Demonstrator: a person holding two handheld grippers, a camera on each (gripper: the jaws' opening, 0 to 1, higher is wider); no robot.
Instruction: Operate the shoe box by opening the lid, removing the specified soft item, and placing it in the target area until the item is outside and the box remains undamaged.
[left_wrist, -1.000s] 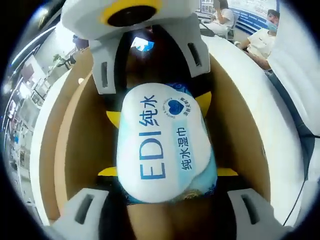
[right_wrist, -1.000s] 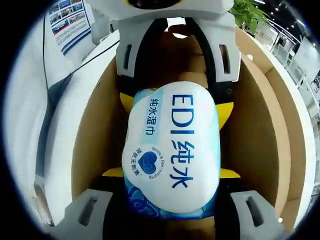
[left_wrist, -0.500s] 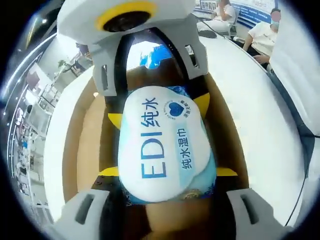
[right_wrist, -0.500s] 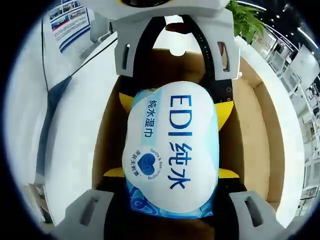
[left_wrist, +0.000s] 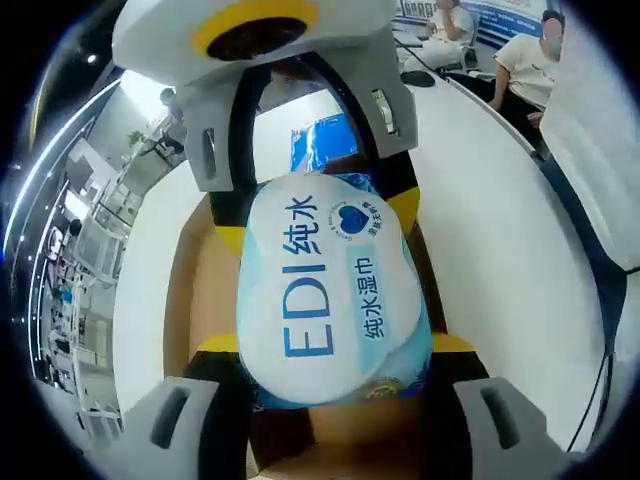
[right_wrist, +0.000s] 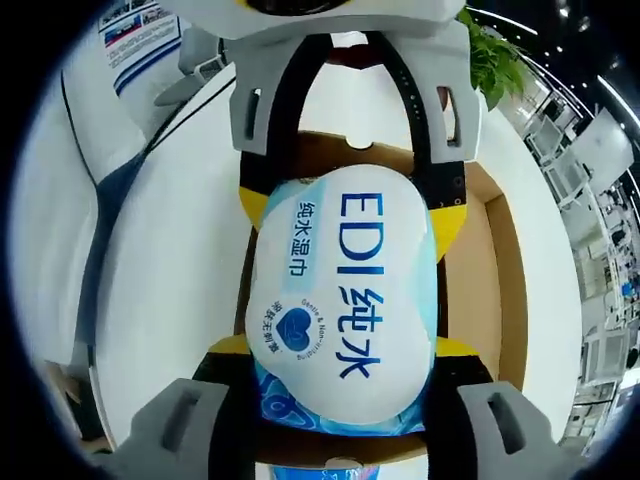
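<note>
- While the wet-wipe pack (left_wrist: 325, 290) hangs above the open shoe box (left_wrist: 190, 300), both claws are clenched on it, one at each end.
- Left claw (left_wrist: 325, 345) pinches the end near the "EDI" print; the yellow pads (left_wrist: 215, 343) press into the wrapper at both sides.
- Right claw (right_wrist: 340, 350) pinches the opposite end, seen in the right gripper view on the same pack (right_wrist: 345, 300), above the box (right_wrist: 490, 290).
- Box: brown card, lid off or folded away, interior showing beneath the pack. It sits on a white bench (left_wrist: 490, 220).
- A blue patch (left_wrist: 325, 145) lies on the bench beyond the box; possibly the target area, cannot confirm.
- Handling judgement: pack looks soft and pillowy, light, with a glossy film likely to slip. It bulges between the grips, so it will sag or fold if held at one end alone.
- Best hold: across the short ends, moderate squeeze, avoiding the flap label.
- People sit at the far edge (left_wrist: 520, 60).
</note>
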